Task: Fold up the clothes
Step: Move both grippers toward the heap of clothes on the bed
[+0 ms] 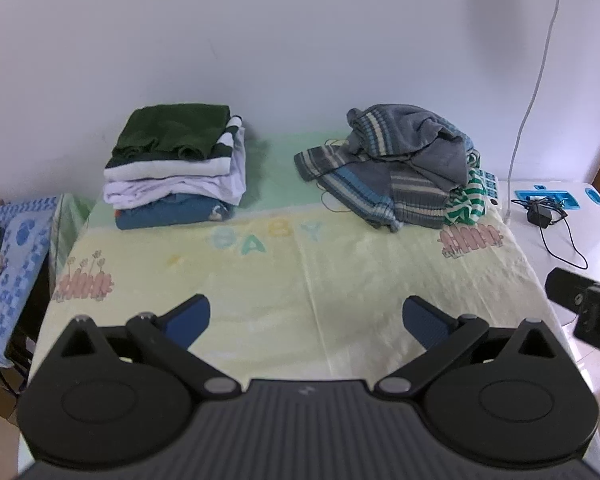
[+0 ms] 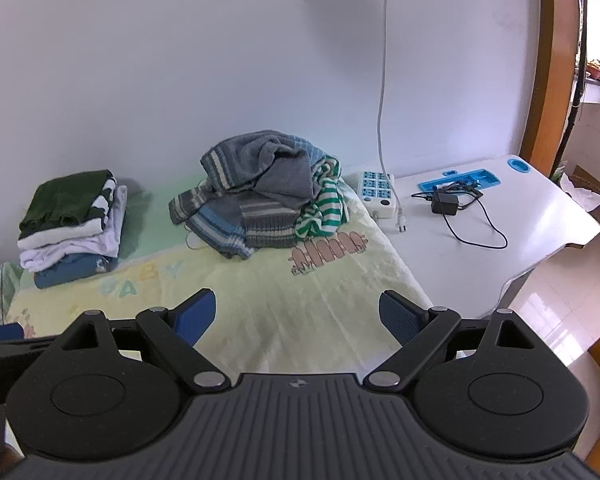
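Note:
A stack of folded clothes (image 1: 176, 168) with a dark green piece on top sits at the back left of the yellow baby blanket (image 1: 284, 280). At the back right lies a heap of unfolded clothes (image 1: 400, 164): grey striped knitwear over a green-and-white striped piece. My left gripper (image 1: 306, 320) hovers open over the blanket's near part, holding nothing. In the right wrist view the folded stack (image 2: 72, 224) and the heap (image 2: 268, 196) lie beyond my right gripper (image 2: 296, 316), which is open and holds nothing, above the blanket (image 2: 260, 300).
A white power strip (image 2: 376, 194) and a black adapter with cable (image 2: 446, 204) lie on the white desk (image 2: 540, 232) to the right, beside a blue tray (image 2: 460, 180). A blue patterned cloth (image 1: 16, 256) covers something at the left. A wall stands right behind the clothes.

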